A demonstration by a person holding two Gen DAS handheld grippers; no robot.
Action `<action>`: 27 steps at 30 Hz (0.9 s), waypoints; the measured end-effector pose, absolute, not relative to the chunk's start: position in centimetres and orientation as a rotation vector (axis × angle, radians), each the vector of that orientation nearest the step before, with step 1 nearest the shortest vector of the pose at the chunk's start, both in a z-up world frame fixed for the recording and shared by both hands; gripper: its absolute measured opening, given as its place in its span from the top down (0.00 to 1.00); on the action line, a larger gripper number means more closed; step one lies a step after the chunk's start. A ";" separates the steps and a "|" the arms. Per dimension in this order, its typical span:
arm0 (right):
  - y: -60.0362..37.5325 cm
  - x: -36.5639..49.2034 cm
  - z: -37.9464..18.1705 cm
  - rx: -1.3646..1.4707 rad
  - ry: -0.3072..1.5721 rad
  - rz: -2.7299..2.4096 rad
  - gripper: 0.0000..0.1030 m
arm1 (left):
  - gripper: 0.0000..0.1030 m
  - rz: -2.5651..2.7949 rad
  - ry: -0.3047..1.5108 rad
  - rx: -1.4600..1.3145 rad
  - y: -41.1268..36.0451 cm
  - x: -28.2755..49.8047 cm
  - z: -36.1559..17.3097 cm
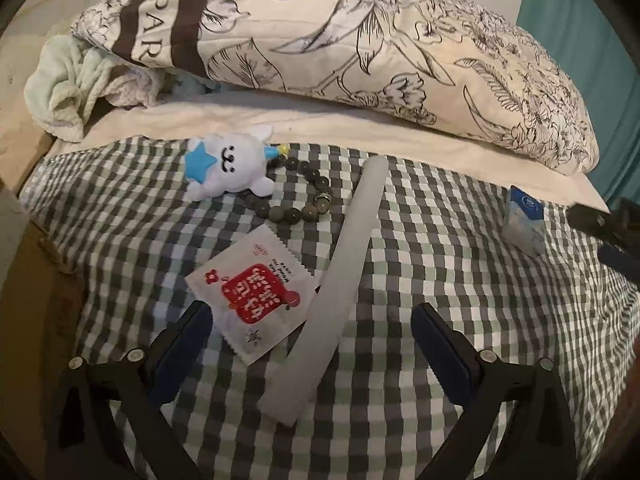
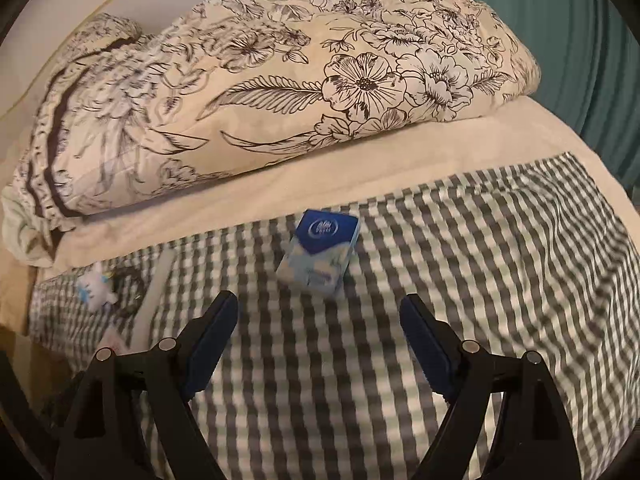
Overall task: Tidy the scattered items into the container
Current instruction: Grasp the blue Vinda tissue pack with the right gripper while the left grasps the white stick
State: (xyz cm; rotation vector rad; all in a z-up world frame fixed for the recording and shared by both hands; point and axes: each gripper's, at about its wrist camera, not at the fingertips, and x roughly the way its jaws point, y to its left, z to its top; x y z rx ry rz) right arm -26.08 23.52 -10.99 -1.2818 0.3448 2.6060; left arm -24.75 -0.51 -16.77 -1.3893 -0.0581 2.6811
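Scattered items lie on a checked bedspread (image 1: 440, 280). In the left wrist view my left gripper (image 1: 312, 312) is open, low over a white sachet with a red label (image 1: 256, 300) and a long grey flat strip (image 1: 340, 280). Beyond them are a white plush toy with a blue star (image 1: 232, 168) and a dark bead bracelet (image 1: 304, 196). A blue tissue pack (image 1: 524, 220) lies at the right, beside the right gripper's black tip (image 1: 600, 224). In the right wrist view my right gripper (image 2: 320, 312) is open just short of the tissue pack (image 2: 320, 256). No container shows.
A large floral pillow (image 1: 360, 48) lies across the head of the bed on a cream sheet (image 1: 360, 136). A pale green towel (image 1: 72, 88) is bunched at the left. A teal curtain (image 2: 560, 40) hangs at the right. The bed's left edge (image 1: 36, 240) drops off.
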 end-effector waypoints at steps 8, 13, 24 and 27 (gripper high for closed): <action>23.0 -31.0 -14.4 -1.335 0.269 2.486 0.19 | 0.27 2.669 0.065 -1.378 0.9 -25.0 -18.6; 22.5 -32.6 -16.3 -1.395 0.219 2.448 0.22 | 0.71 2.649 0.040 -1.352 0.9 -24.8 -18.4; 23.2 -28.0 -16.1 -1.408 0.152 2.451 0.48 | 0.87 2.653 0.059 -1.340 -0.2 -23.0 -16.5; 23.4 -25.6 -15.2 -1.418 0.180 2.480 0.48 | 0.87 2.662 0.033 -1.349 -0.9 -21.8 -15.8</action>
